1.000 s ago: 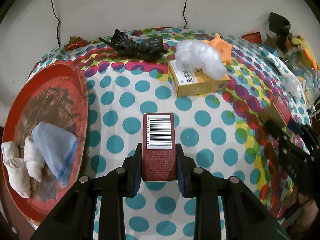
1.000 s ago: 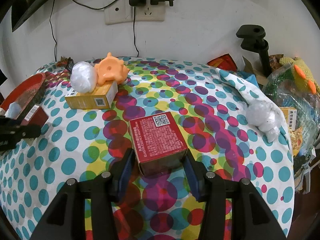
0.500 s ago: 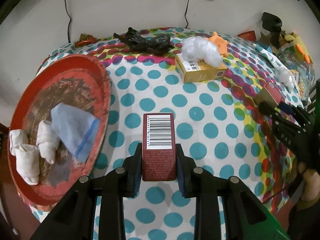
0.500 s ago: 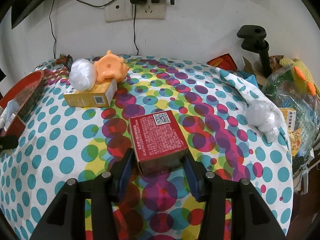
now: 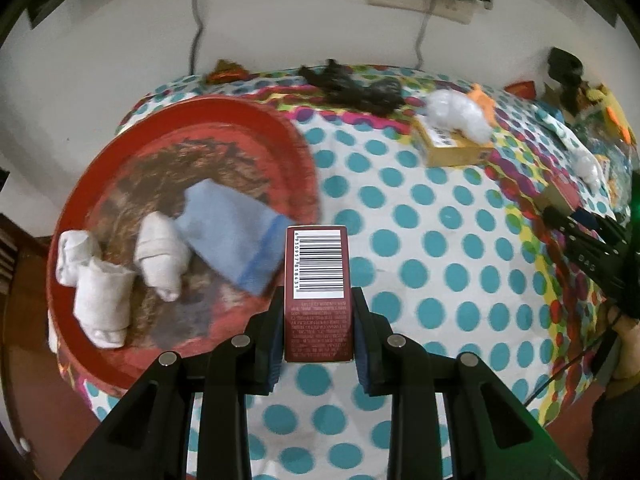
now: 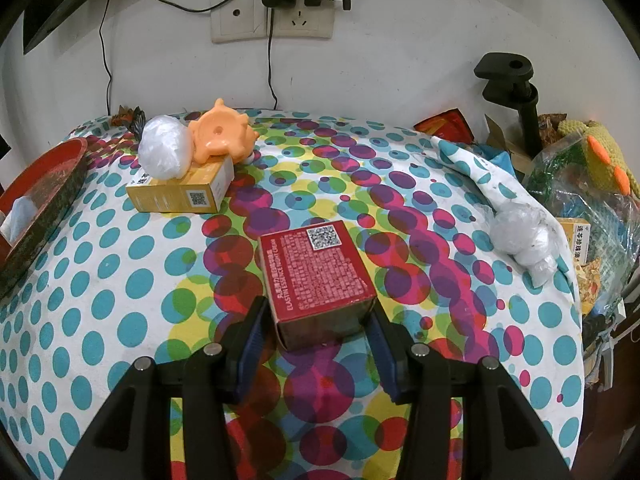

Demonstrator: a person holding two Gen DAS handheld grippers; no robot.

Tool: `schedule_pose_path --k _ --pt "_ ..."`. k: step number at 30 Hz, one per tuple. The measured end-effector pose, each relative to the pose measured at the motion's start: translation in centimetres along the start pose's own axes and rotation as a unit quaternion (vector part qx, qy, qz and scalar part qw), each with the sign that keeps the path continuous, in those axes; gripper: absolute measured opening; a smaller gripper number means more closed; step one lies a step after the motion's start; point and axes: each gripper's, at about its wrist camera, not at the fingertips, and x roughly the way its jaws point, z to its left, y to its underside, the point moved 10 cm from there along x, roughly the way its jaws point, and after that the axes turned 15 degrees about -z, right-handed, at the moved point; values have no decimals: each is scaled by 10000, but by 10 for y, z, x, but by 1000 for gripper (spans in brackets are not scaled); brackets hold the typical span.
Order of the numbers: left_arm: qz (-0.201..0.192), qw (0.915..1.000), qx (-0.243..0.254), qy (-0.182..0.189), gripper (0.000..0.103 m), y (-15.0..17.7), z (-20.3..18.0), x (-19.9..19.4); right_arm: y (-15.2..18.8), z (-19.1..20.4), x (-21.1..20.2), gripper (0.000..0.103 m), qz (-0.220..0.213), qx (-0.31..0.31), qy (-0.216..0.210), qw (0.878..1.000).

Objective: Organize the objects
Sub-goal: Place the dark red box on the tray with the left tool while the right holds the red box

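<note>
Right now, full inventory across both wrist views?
narrow red box: 1, dark red, barcode up, clamped in left gripper
wide red box: 1, red, between right gripper's fingers
red tray: 1, table's left edge
rolled white cloths: 3, in tray
blue cloth: 1, in tray
yellow box: 1, far left
plastic wads: 2, one on yellow box, one right
orange toy: 1, behind yellow box
black bag: 1, far edge
left gripper: shut
right gripper: straddling box
</note>
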Motion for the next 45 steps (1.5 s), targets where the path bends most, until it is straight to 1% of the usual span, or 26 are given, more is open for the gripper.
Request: schedule_pose_path --k 4,8,12,17,27,34,45 --pt "-5 9997 -145 -208 27 3 28 -1 0 0 0 49 -2 -38 33 10000" --pt "-6 9987 -402 -329 27 6 56 -1 0 0 1 49 -1 -75 65 10000" --pt "26 9972 -552 -502 27 8 81 2 0 0 2 49 4 -85 81 9999" --pt "26 9956 -679 -639 27 13 102 5 1 1 1 49 21 -92 105 9999" --pt "116 9937 -844 -725 27 29 125 15 2 3 1 49 25 -124 155 9998" --pt "141 9920 -964 -803 27 33 143 19 2 4 1 49 27 -140 188 9997" --pt "156 9915 -999 -821 27 37 156 25 3 3 2 49 41 -188 243 9995"
